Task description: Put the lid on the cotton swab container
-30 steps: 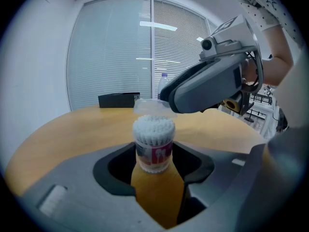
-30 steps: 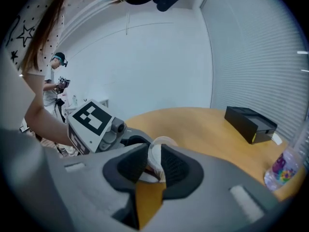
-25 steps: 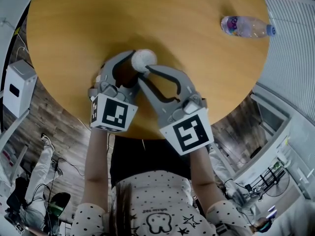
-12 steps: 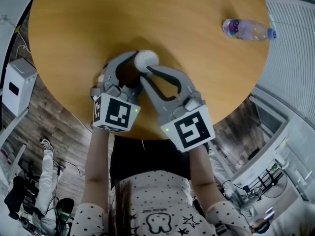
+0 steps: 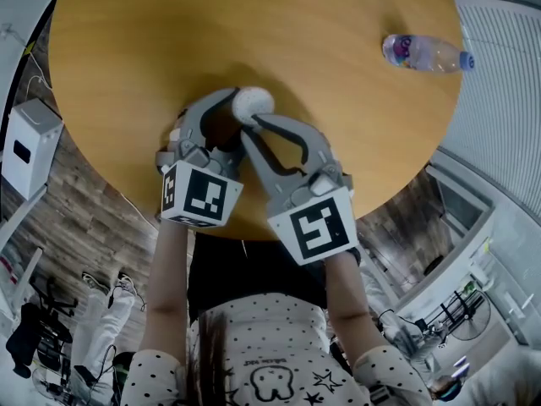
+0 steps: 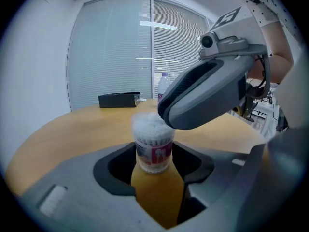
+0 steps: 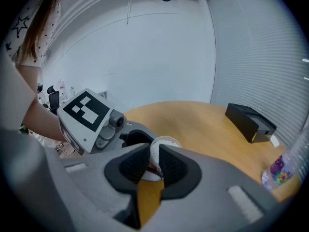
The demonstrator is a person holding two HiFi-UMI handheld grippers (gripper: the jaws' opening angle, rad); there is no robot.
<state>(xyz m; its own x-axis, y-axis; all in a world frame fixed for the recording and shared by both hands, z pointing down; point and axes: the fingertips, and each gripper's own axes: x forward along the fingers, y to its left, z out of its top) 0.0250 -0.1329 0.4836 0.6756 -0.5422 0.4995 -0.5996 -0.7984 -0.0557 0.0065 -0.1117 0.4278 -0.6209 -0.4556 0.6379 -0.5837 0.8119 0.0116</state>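
The left gripper (image 5: 221, 118) clamped the clear cylindrical cotton swab container (image 6: 153, 146) on the round wooden table (image 5: 254, 32) while the right gripper (image 7: 154, 161) pinched its round lid (image 7: 164, 141) at the mouth, seemingly mid-seating, needing a level press.

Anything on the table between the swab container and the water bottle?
No. In the head view, the stretch of table from the cotton swab container to the water bottle is bare wood.
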